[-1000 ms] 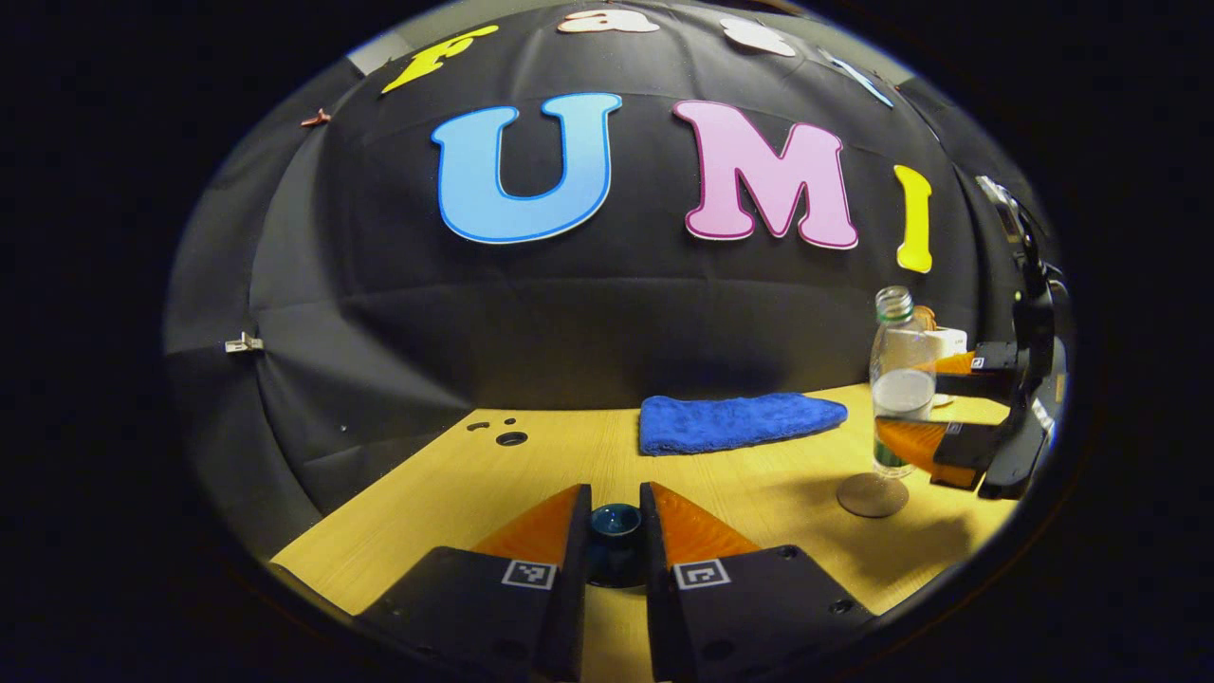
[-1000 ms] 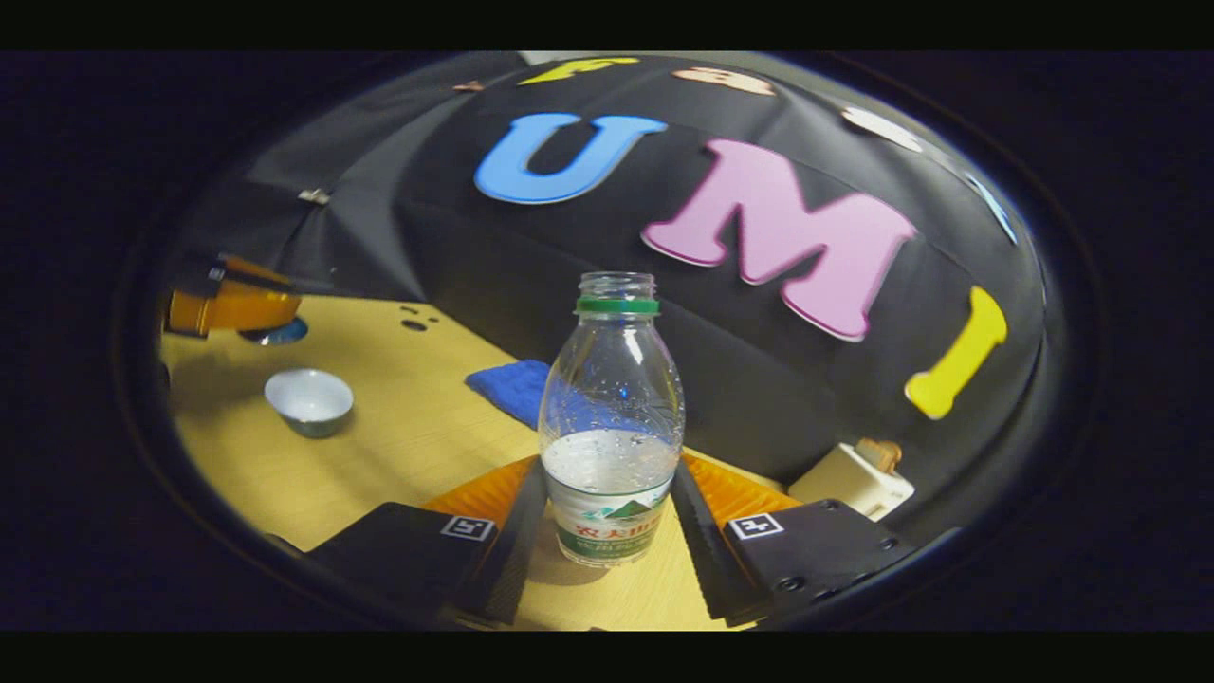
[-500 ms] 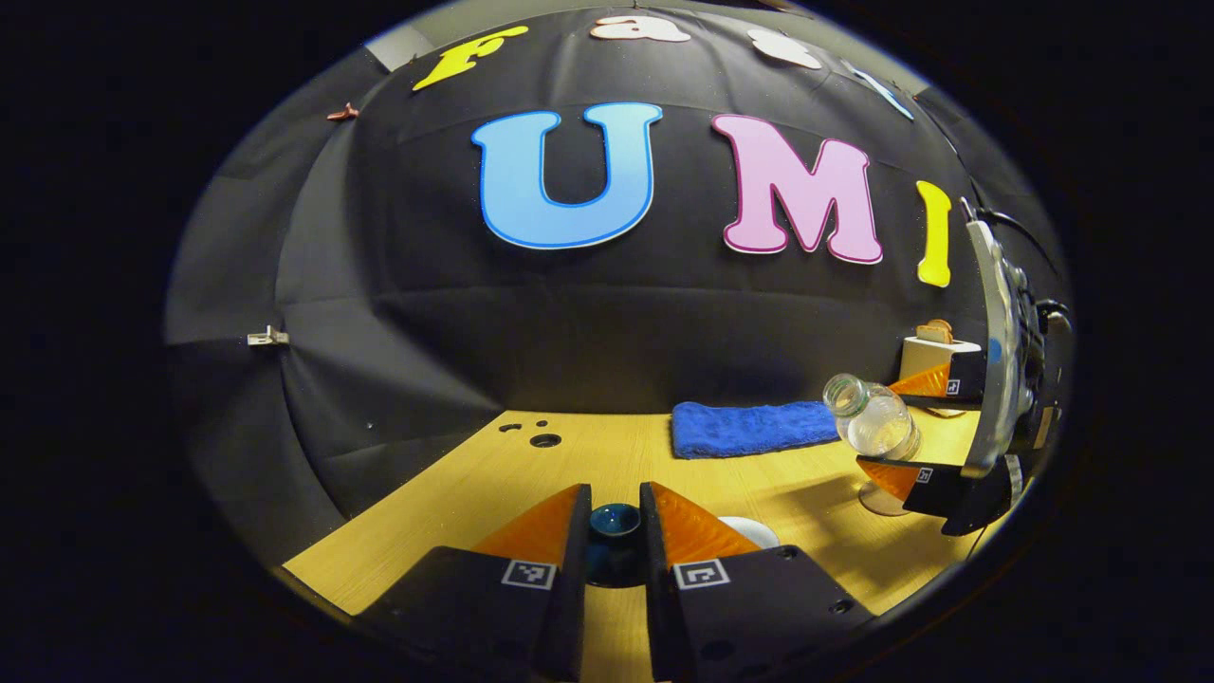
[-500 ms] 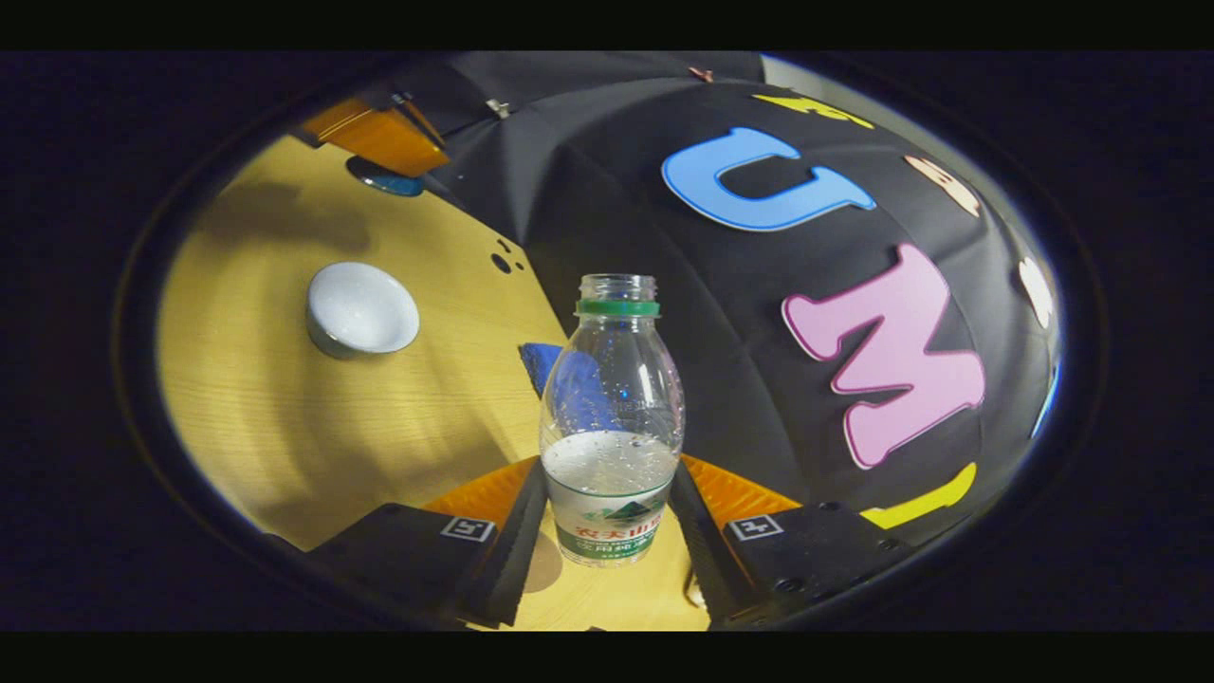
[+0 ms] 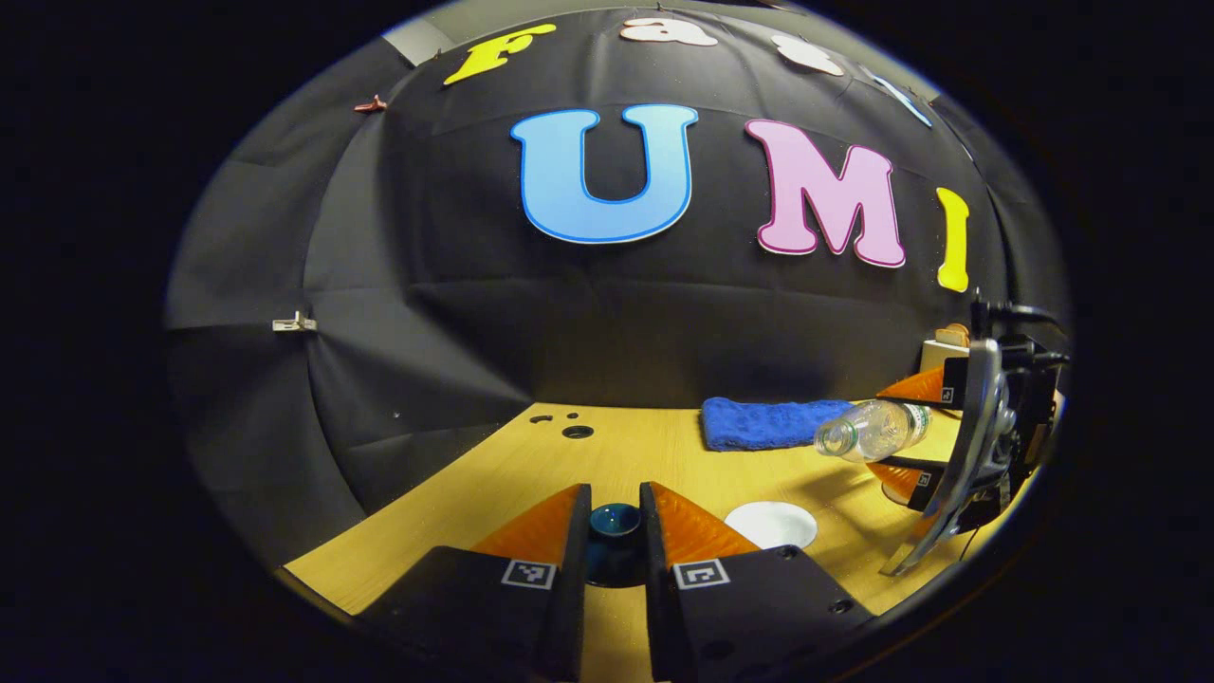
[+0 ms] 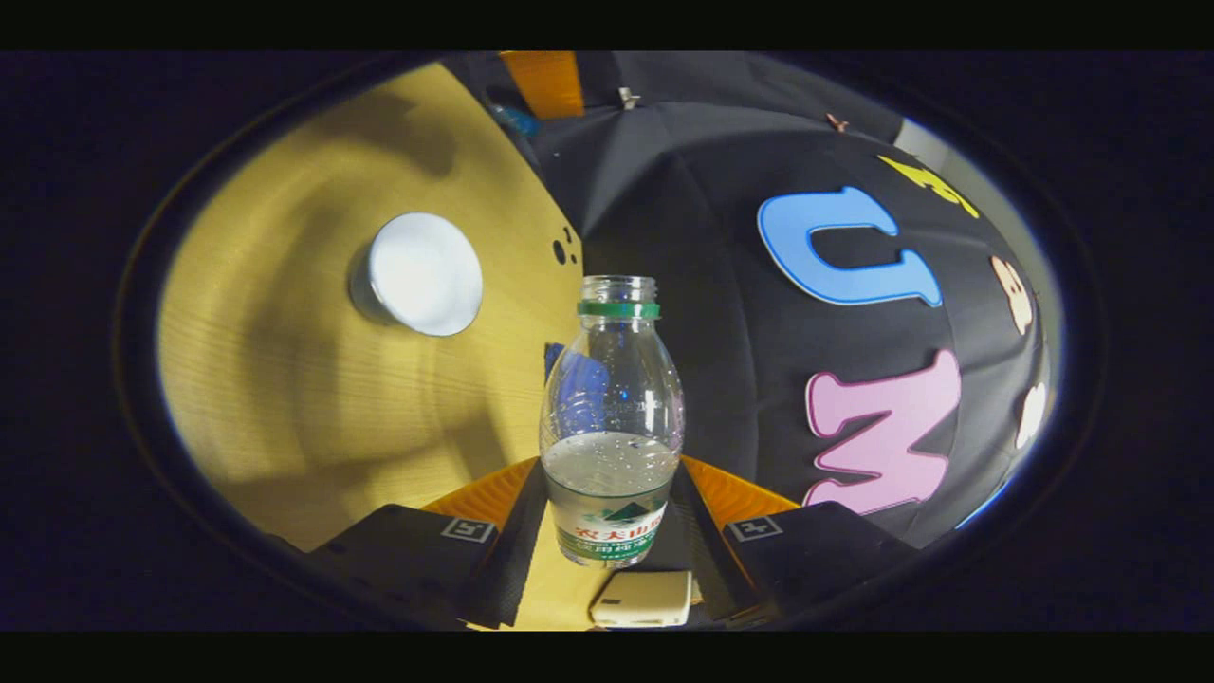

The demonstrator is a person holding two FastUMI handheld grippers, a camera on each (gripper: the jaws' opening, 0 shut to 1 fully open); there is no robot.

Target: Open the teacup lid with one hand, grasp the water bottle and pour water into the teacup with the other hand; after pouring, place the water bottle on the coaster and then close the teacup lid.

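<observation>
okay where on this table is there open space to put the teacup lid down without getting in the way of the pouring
Free: the bare wood left of the teacup, running back to the holes near the booth wall, and the strip ahead of the lid before the blue cloth. Crowded: the right side, where the right gripper tips the water bottle toward the teacup.

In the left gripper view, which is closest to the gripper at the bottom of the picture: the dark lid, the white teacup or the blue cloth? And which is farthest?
1. The lid, held between the jaws of the left gripper.
2. The teacup, on the table just right of those jaws.
3. The blue cloth, farthest, at the back of the table by the wall.
</observation>
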